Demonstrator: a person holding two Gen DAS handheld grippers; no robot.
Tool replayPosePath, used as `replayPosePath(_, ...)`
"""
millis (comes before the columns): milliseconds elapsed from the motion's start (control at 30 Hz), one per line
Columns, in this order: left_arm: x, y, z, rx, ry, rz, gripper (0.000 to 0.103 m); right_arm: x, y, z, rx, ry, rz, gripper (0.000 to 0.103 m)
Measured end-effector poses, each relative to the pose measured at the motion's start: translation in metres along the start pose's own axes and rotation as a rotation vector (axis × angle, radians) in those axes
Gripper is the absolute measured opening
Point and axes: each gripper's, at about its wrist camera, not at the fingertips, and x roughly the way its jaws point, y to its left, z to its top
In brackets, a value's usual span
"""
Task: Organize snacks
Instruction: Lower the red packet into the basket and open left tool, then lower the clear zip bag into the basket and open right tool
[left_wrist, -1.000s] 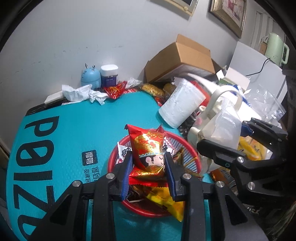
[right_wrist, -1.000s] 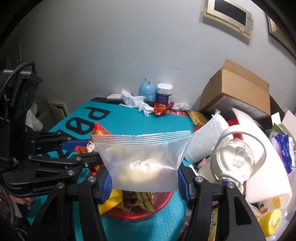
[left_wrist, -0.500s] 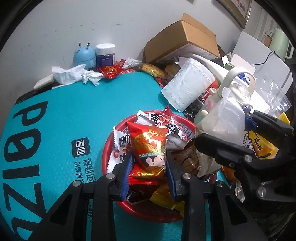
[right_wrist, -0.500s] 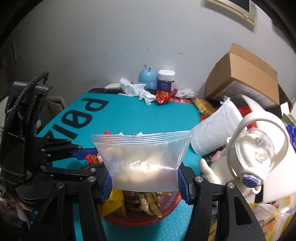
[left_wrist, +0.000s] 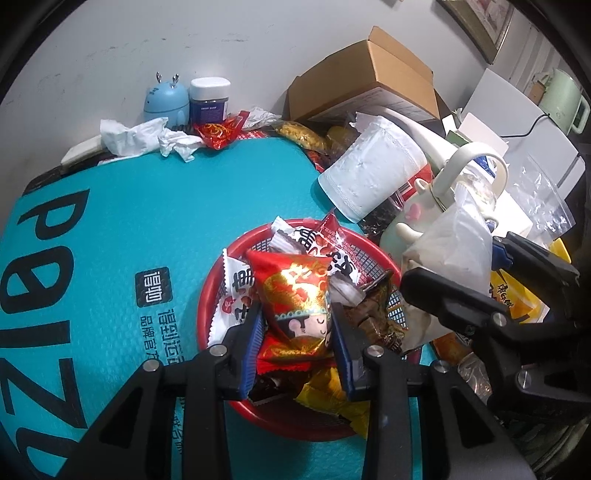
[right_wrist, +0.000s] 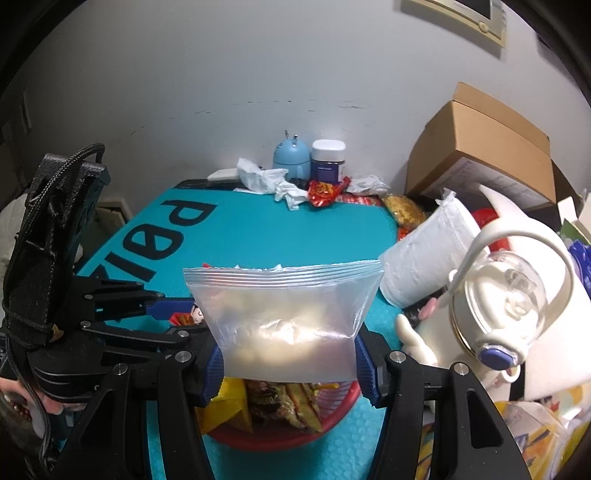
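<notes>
My left gripper (left_wrist: 297, 332) is shut on a red and gold snack packet (left_wrist: 295, 295) with a cartoon face and holds it over the red basket (left_wrist: 207, 295), which is full of snack packets. My right gripper (right_wrist: 290, 360) is shut on a clear zip bag (right_wrist: 284, 317), upright, its zip edge on top. In the left wrist view the bag (left_wrist: 454, 251) and right gripper sit at the basket's right rim. In the right wrist view the left gripper (right_wrist: 173, 314) is at the left and the basket (right_wrist: 332, 417) lies under the bag.
The teal mat (left_wrist: 110, 229) covers the table. Against the wall stand a blue gadget (left_wrist: 166, 99), a dark jar (left_wrist: 209, 99), crumpled tissues (left_wrist: 140, 134) and a red wrapper (left_wrist: 218, 131). Right: a cardboard box (left_wrist: 369, 81), a white pouch (left_wrist: 369, 173), a white bottle (right_wrist: 498, 295).
The left gripper has moved forward and lower over the basket, still holding the red packet. The right gripper with the zip bag has come closer beside it.
</notes>
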Motion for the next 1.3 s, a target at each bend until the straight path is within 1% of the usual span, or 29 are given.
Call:
replayPosePath(67, -0.002, -0.002, -0.001, 0.007, -0.003, 0.013, 0.035, -0.002, -0.002, -0.001, 0.004, 0.001, -0.005, 0.058)
replayPosePath(133, -0.003, -0.003, -0.001, 0.009, -0.007, 0.016, 0.050, -0.004, -0.003, -0.002, 0.005, 0.000, -0.009, 0.058)
replayPosePath(200, -0.007, -0.003, -0.001, 0.003, -0.028, 0.012, 0.055, -0.006, -0.003, -0.002, 0.006, -0.003, -0.009, 0.058)
replayPosePath(267, -0.011, -0.004, -0.001, 0.006, -0.043, 0.018, 0.055, -0.010, -0.004, -0.003, 0.005, -0.007, -0.010, 0.058)
replayPosePath(433, -0.025, -0.002, -0.002, 0.004, -0.077, 0.064, 0.055, -0.010, -0.003, 0.000, 0.014, -0.012, 0.000, 0.058)
replayPosePath(500, -0.031, 0.002, -0.005, 0.000, -0.084, 0.103, 0.055, -0.008, 0.000, 0.001, 0.012, -0.010, 0.012, 0.058)
replayPosePath(700, -0.042, 0.024, -0.014, -0.049, -0.094, 0.149, 0.055, 0.014, 0.017, 0.007, -0.017, 0.008, 0.065, 0.059)
replayPosePath(733, -0.042, 0.026, -0.014, -0.053, -0.096, 0.163, 0.055, 0.019, 0.020, 0.007, -0.025, 0.020, 0.070, 0.060)
replayPosePath(800, -0.044, 0.031, -0.017, -0.063, -0.106, 0.192, 0.055, 0.032, 0.023, 0.005, -0.033, 0.061, 0.049, 0.075)
replayPosePath(867, -0.046, 0.035, -0.020, -0.075, -0.108, 0.198, 0.055, 0.037, 0.023, 0.002, -0.033, 0.076, 0.046, 0.076)
replayPosePath(967, -0.046, 0.037, -0.022, -0.077, -0.108, 0.194, 0.055, 0.038, 0.023, -0.002, -0.024, 0.088, 0.065, 0.077)
replayPosePath(1000, -0.046, 0.036, -0.022, -0.075, -0.108, 0.189, 0.055, 0.037, 0.023, -0.002, -0.022, 0.091, 0.068, 0.080)
replayPosePath(1067, -0.047, 0.034, -0.022, -0.070, -0.108, 0.188, 0.055, 0.035, 0.023, -0.003, -0.023, 0.087, 0.068, 0.083)
replayPosePath(1300, -0.053, 0.028, -0.024, -0.064, -0.118, 0.181, 0.055, 0.030, 0.020, -0.005, -0.011, 0.080, 0.068, 0.083)
